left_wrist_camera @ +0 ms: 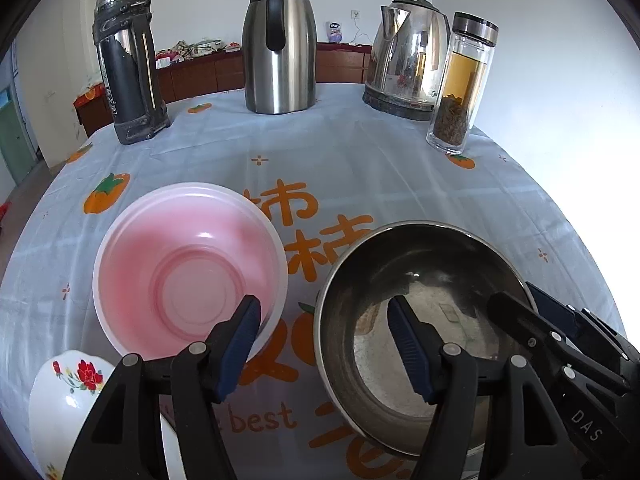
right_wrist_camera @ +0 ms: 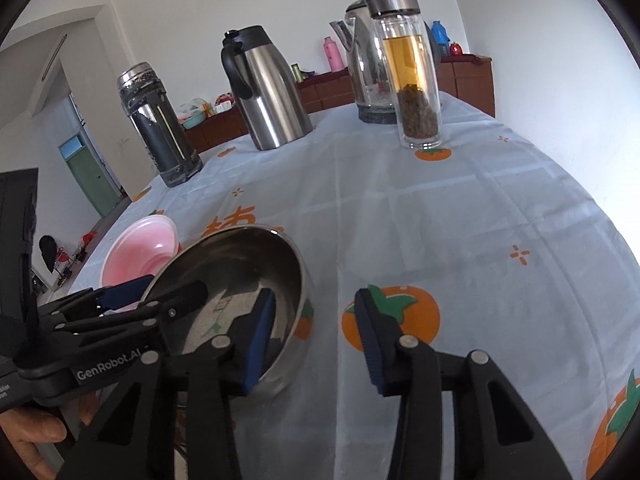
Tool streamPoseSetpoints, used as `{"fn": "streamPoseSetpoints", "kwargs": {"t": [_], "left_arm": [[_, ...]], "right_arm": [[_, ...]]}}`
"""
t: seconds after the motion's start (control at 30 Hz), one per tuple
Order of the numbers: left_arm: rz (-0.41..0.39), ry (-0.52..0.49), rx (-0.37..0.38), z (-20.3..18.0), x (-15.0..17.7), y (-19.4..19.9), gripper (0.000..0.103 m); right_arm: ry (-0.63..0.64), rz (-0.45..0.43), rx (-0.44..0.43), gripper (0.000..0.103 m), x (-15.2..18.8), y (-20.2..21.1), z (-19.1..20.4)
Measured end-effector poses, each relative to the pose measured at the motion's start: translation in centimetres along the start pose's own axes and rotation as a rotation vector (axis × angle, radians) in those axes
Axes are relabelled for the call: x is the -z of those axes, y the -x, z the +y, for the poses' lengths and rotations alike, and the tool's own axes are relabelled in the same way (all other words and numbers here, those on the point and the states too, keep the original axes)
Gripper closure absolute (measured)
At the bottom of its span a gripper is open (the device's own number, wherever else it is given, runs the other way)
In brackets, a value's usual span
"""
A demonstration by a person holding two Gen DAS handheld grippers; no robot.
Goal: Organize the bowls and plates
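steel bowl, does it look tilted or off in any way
Yes. The steel bowl sits tipped, its far rim raised and its opening turned toward the right tool, whose one finger is inside the rim. Nothing looks spilled or broken.

White walls (left_wrist_camera: 520, 20) enclose the room, brightly lit from the right. A long dark-red wooden sideboard (left_wrist_camera: 208, 74) runs along the far wall, cluttered with small items too blurred to name. At the far left stands what looks like a green door (right_wrist_camera: 90, 176)
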State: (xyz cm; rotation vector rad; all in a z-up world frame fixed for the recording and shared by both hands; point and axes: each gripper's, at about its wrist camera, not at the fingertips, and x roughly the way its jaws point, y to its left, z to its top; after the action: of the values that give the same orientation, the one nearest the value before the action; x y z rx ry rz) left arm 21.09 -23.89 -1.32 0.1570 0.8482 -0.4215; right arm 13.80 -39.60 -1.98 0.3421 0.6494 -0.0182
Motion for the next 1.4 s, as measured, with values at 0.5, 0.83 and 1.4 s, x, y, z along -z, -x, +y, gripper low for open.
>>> {"fn": "streamPoseSetpoints", "kwargs": {"t": [0.5, 0.83, 1.4], "left_arm": [[0.018, -0.013, 0.054, 0.5, -0.6, 0.6, 0.061], [-0.018, -0.005, 0.155, 1.1, -1.0, 2.7, 0.061], [-0.009, 0.065, 0.236, 1.2, -0.7, 5.8, 0.061]], "right_arm": [[0.009, 0.028, -0.015, 0.067, -0.1, -0.8, 0.5], [-0.004, 0.006, -0.021, 0.067, -0.1, -0.2, 0.3], [-0.013, 0.008, -0.027, 0.067, -0.1, -0.1, 0.2]]}}
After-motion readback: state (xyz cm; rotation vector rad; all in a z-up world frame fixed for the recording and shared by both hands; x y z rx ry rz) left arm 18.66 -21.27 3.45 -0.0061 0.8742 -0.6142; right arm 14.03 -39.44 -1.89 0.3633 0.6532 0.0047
